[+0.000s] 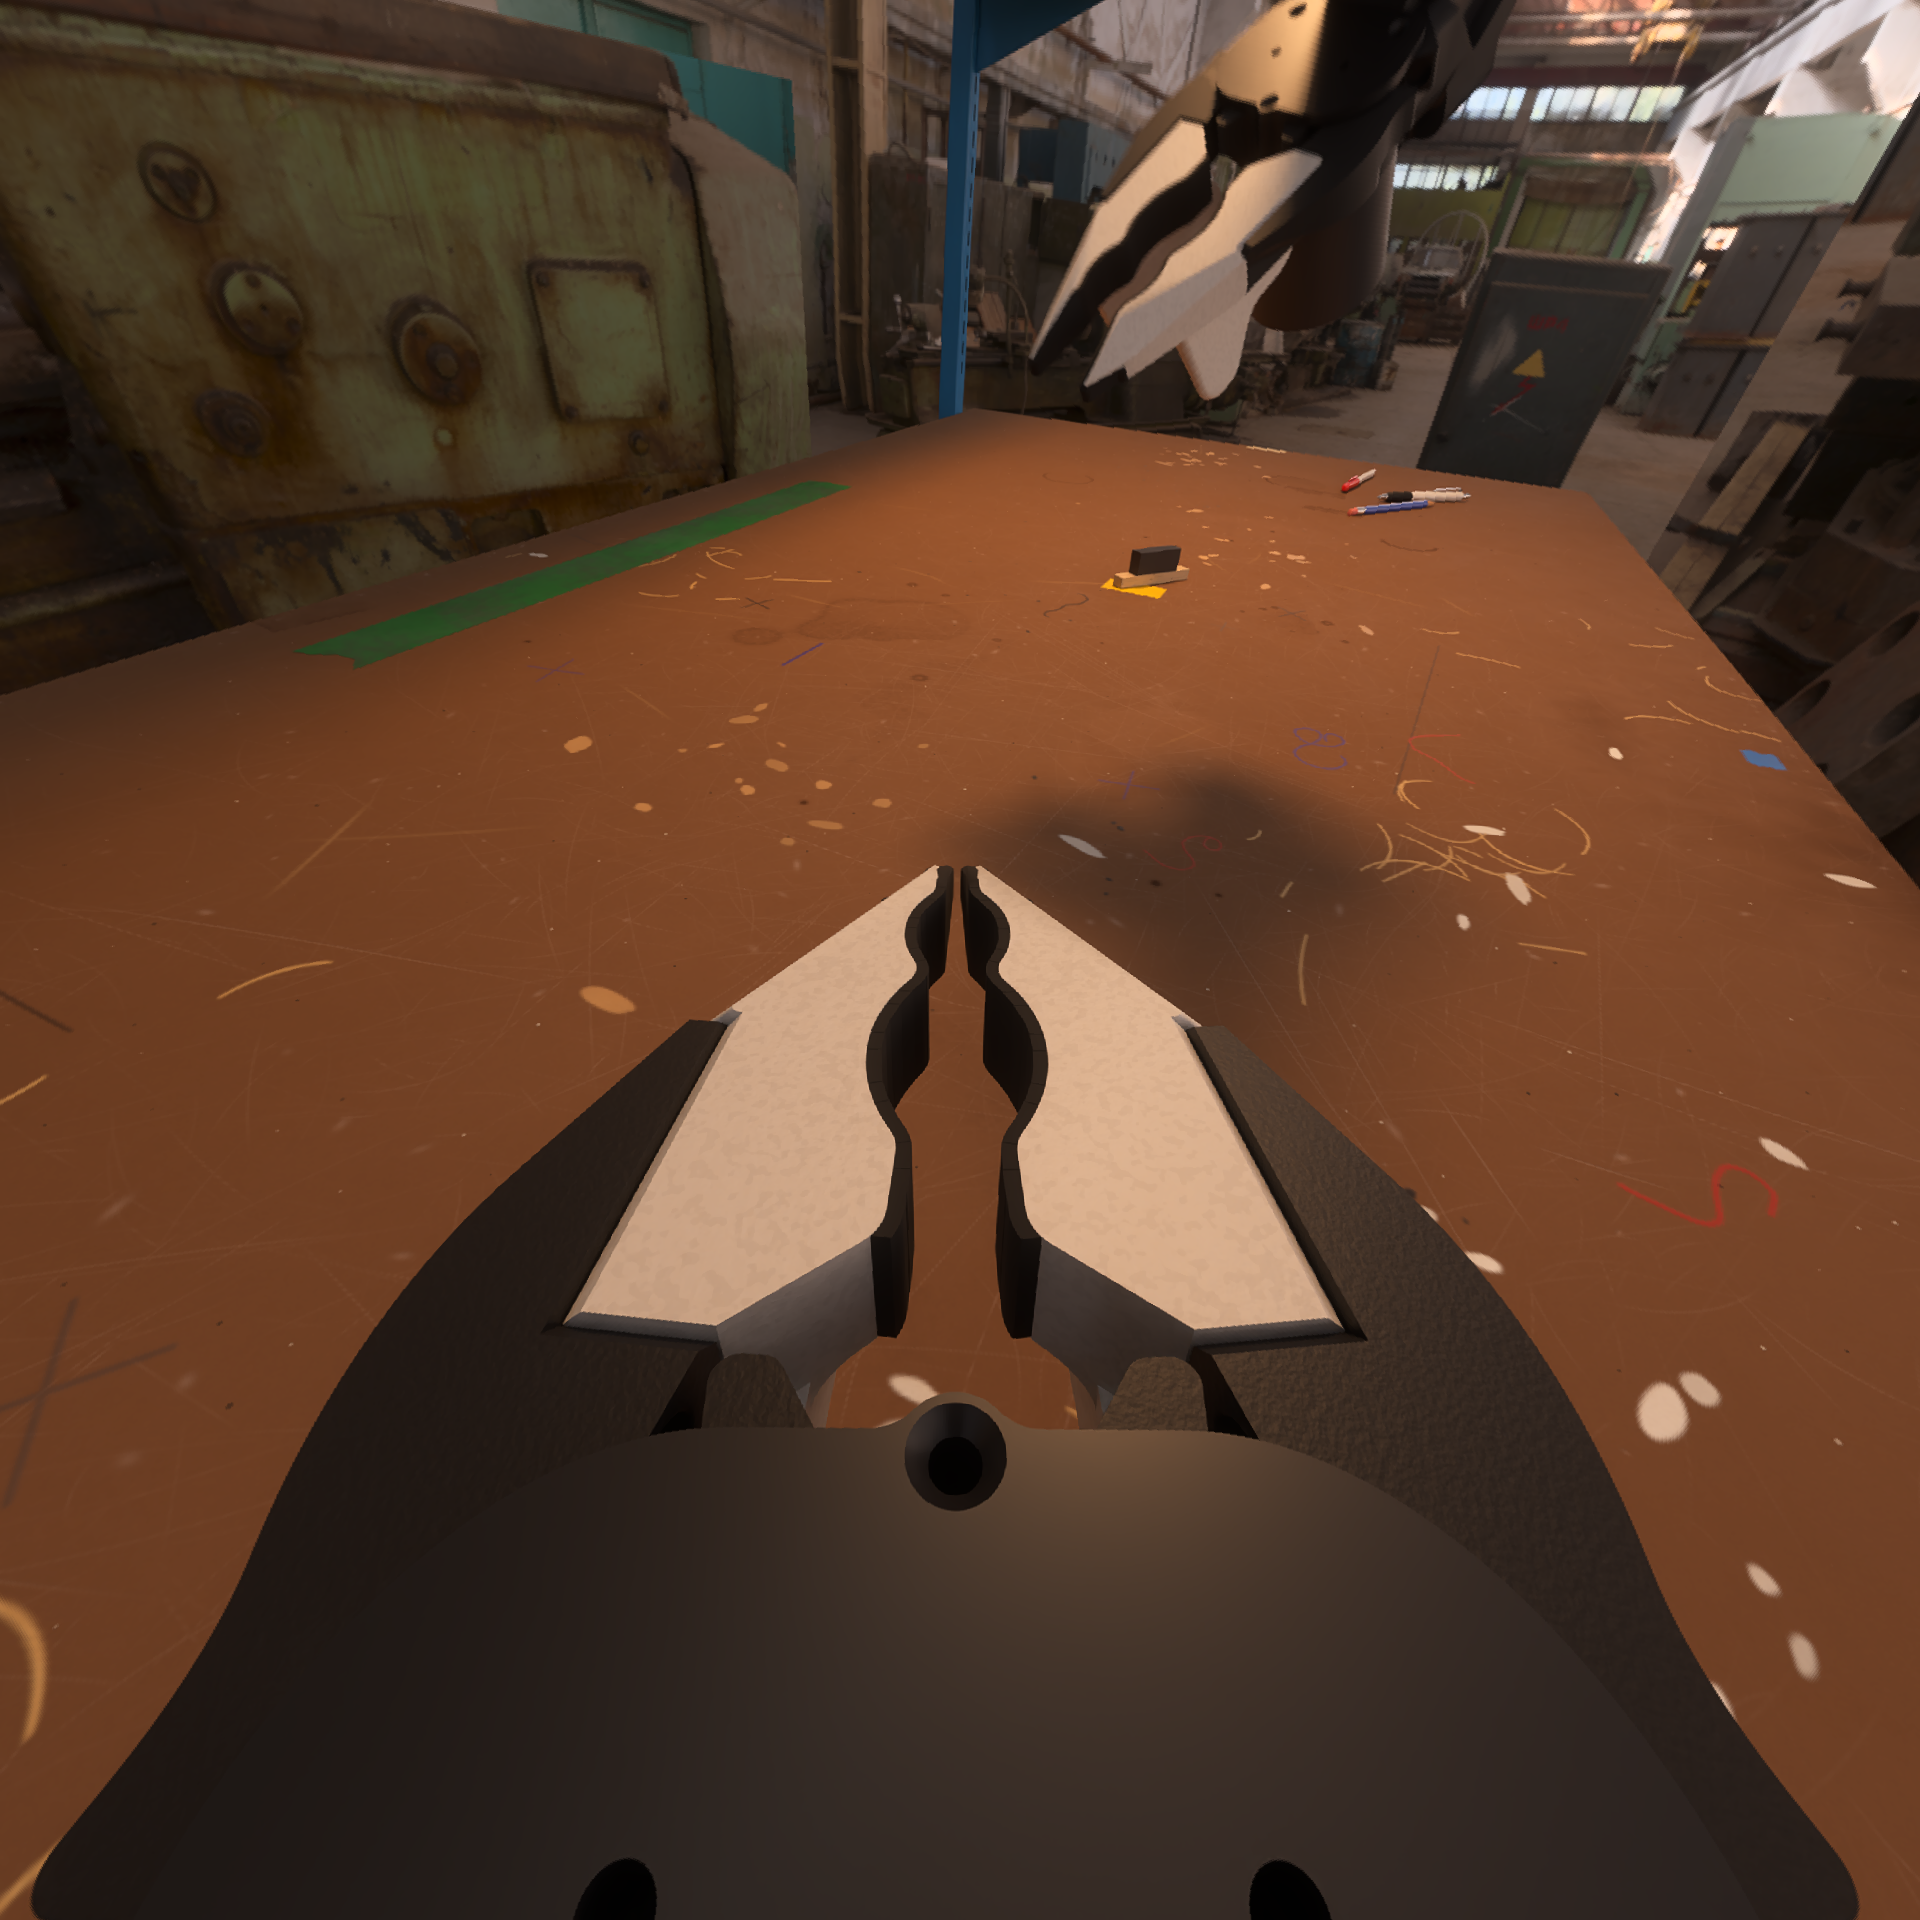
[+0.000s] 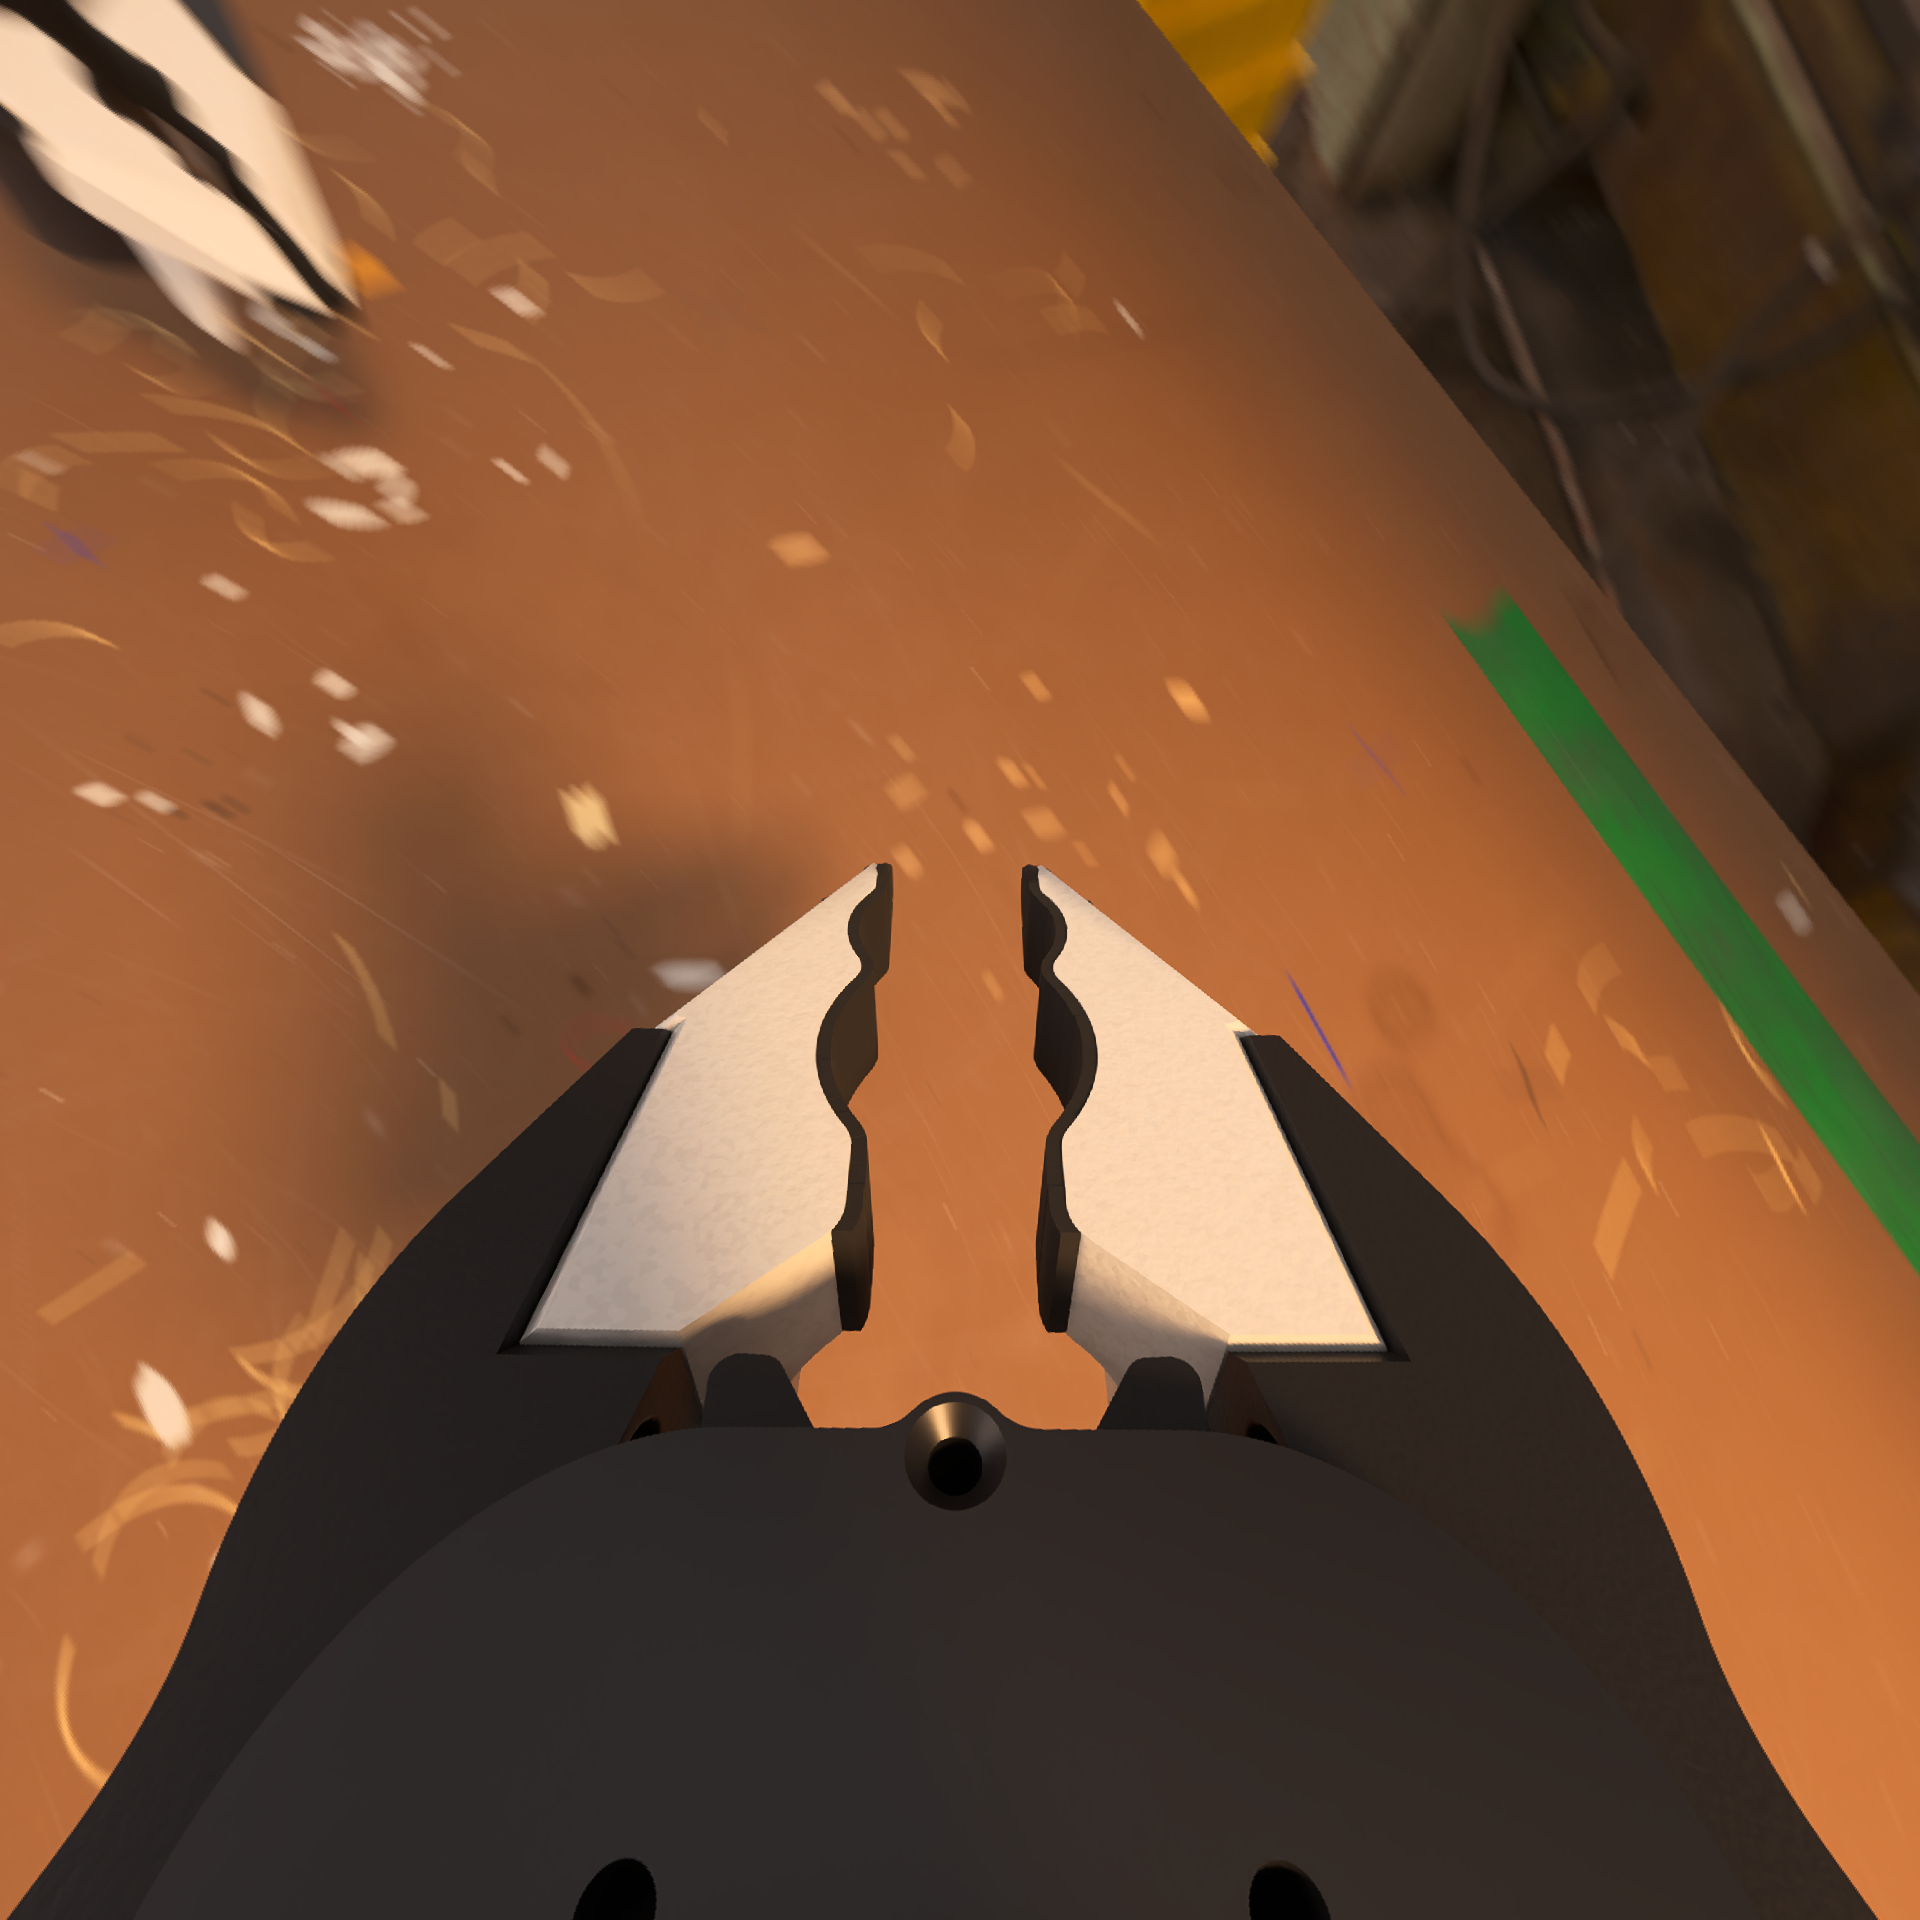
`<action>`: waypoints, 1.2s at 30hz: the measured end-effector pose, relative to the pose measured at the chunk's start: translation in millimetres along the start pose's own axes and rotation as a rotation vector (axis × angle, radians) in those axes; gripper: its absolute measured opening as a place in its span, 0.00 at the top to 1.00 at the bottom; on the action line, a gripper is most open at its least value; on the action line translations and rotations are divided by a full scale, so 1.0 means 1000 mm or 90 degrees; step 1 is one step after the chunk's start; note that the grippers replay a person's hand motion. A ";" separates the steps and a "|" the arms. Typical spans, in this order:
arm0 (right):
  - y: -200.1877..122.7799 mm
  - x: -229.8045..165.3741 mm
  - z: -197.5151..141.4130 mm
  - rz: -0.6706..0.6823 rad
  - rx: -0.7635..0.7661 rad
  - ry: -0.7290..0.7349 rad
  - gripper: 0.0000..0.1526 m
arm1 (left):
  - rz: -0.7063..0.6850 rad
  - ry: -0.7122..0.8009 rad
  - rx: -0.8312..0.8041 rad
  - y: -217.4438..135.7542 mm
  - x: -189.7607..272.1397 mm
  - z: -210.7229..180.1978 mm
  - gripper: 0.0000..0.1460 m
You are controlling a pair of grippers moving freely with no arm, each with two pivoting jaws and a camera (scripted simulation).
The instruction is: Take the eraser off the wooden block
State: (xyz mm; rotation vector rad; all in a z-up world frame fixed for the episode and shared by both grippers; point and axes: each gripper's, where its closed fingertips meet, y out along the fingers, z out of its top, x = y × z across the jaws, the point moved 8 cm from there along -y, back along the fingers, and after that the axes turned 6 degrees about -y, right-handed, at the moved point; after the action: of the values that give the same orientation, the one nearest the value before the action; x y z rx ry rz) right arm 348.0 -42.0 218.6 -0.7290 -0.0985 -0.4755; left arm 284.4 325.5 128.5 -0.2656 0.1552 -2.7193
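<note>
A dark eraser (image 1: 1155, 559) lies on a small pale wooden block (image 1: 1151, 578), far ahead on the brown table (image 1: 727, 831), over a yellow patch. My left gripper (image 1: 956, 875) is low over the table's near part, shut and empty, well short of the block. My right gripper (image 1: 1132, 364) hangs high in the air above the far edge, pointing down and left. In the right wrist view, my right gripper (image 2: 956, 873) is open and empty over bare table. The blurred left gripper (image 2: 301, 296) shows at the top left. The eraser and block are not in that view.
Several markers (image 1: 1397, 499) lie at the far right of the table. A green tape strip (image 1: 582, 566) runs along the left edge and also shows in the right wrist view (image 2: 1662, 883). Old machinery (image 1: 364, 312) stands beyond the table.
</note>
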 end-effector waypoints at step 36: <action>-0.086 0.107 -0.259 -0.045 -0.753 0.074 0.92 | 0.032 0.007 -0.007 -0.006 0.000 0.004 0.92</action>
State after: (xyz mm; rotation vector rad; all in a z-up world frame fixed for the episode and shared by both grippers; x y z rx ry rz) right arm 384.3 -309.5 105.1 -1.8543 0.2993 -0.6313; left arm 283.1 331.1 133.0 -0.2471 0.1764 -2.6714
